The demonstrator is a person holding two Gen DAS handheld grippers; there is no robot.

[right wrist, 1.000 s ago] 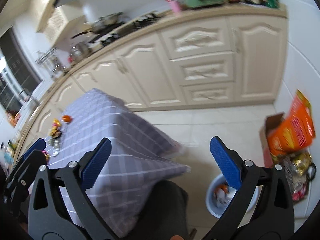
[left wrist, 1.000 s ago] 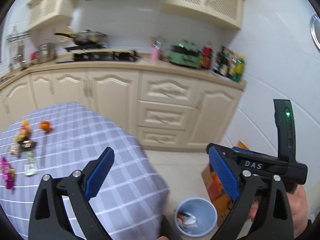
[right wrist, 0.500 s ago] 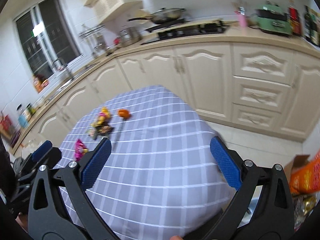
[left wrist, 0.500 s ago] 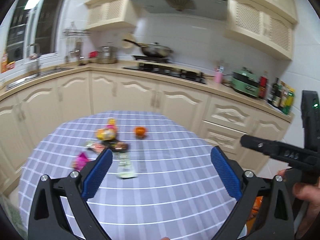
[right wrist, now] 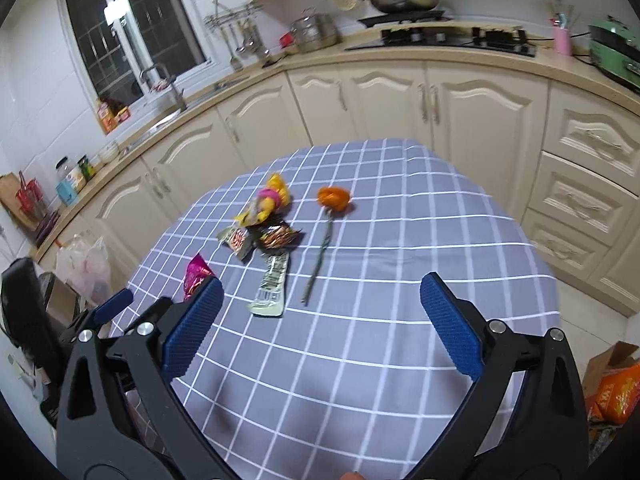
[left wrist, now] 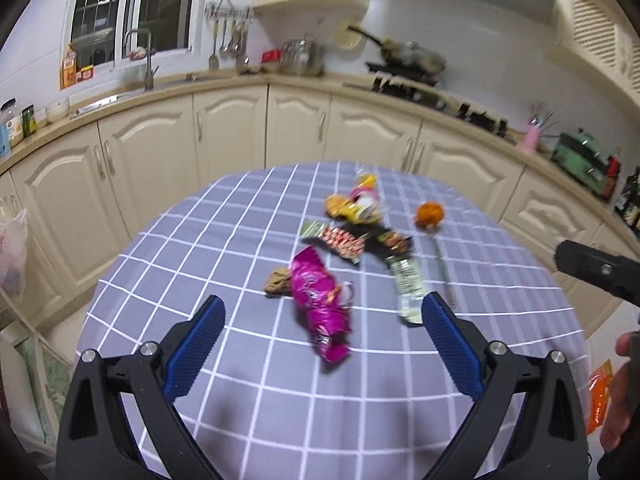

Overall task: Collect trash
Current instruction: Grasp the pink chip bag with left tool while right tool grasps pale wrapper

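Trash lies on a table with a purple checked cloth (left wrist: 248, 368). A magenta foil wrapper (left wrist: 320, 308) lies closest, between my left gripper's open jaws, with a brown cookie piece (left wrist: 277, 280) beside it. Behind are a clear sachet (left wrist: 408, 284), a red-and-dark wrapper pile (left wrist: 352, 240), a yellow wrapper (left wrist: 356, 204) and an orange flower on a stem (left wrist: 429, 214). My left gripper (left wrist: 320, 344) is open and empty above the cloth. My right gripper (right wrist: 318, 320) is open and empty; in its view the sachet (right wrist: 274, 284), flower (right wrist: 334, 198) and magenta wrapper (right wrist: 196, 274) show ahead.
Cream kitchen cabinets (left wrist: 224, 136) and a counter curve behind the table. A stove with a pan (right wrist: 404, 0) stands at the back. A white plastic bag (right wrist: 86, 264) hangs at the left. A cardboard box with orange packaging (right wrist: 612, 388) sits on the floor at the right.
Both grippers swung left from the floor and the blue bin to face the table. The trash is now closer and centred ahead. Both stay open.
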